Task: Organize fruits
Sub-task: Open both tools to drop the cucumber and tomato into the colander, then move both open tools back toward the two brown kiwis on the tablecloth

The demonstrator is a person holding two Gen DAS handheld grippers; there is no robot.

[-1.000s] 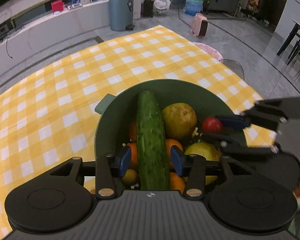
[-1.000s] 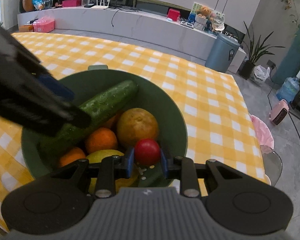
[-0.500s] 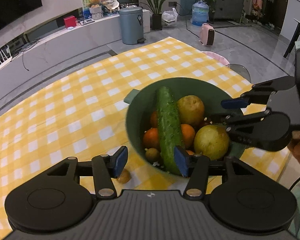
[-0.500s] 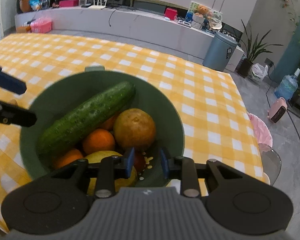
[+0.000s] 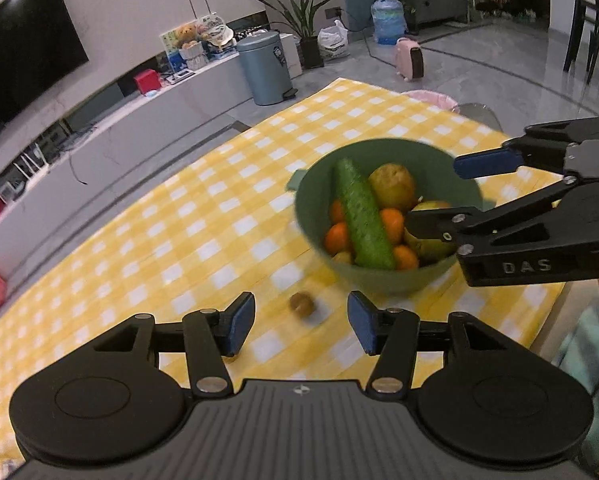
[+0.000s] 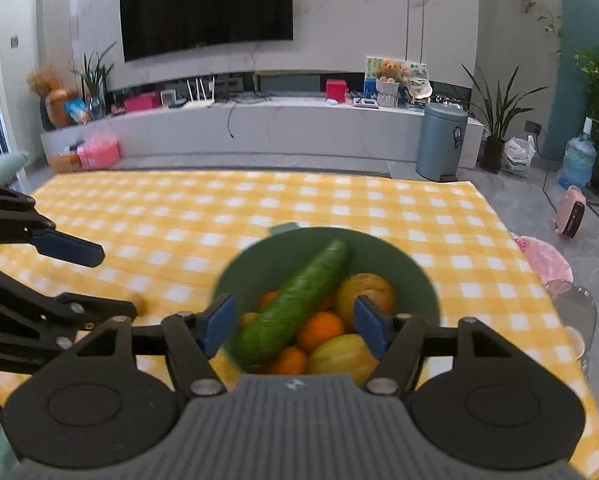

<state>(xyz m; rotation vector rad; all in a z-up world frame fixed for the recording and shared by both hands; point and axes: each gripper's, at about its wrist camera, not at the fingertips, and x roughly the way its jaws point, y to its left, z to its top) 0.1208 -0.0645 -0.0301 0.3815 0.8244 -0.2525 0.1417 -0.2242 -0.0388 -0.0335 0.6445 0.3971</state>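
Your left gripper (image 5: pixel 301 322) stands open with nothing between its blue pads (image 5: pixel 241 320) — it hangs above the yellow checked tablecloth (image 5: pixel 203 216), and a small brown fruit (image 5: pixel 302 303) lies on the cloth just ahead of the gap between the fingers, apart from both pads. Farther ahead and a little to the right of that gripper sits the green bowl (image 5: pixel 311 200), with a cucumber (image 5: pixel 361 216) laid lengthwise across the heap, oranges (image 5: pixel 336 238) on either side of it, a brownish-yellow round fruit (image 5: pixel 393 186) at the far side and a yellow-green fruit (image 5: pixel 431 246) partly hidden behind your other tool. Your right gripper (image 6: pixel 295 324) has its jaws opening at this moment, and nothing is caught between them; seen along its fingers, the bowl (image 6: pixel 399 256) lies directly below and ahead, so the cucumber (image 6: pixel 295 304) and the oranges (image 6: pixel 321 330) appear in the gap without the pads touching them. From the left camera that right gripper (image 5: pixel 435 196) reaches in from the right, over the bowl's near right rim, its lower finger in front of the yellow-green fruit. From the right camera the left gripper (image 6: pixel 119 280) comes in from the left, beside the bowl and clear of it — the small brown fruit (image 6: pixel 136 301) peeks out just past its lower finger. The pictures are blurred around the bowl.
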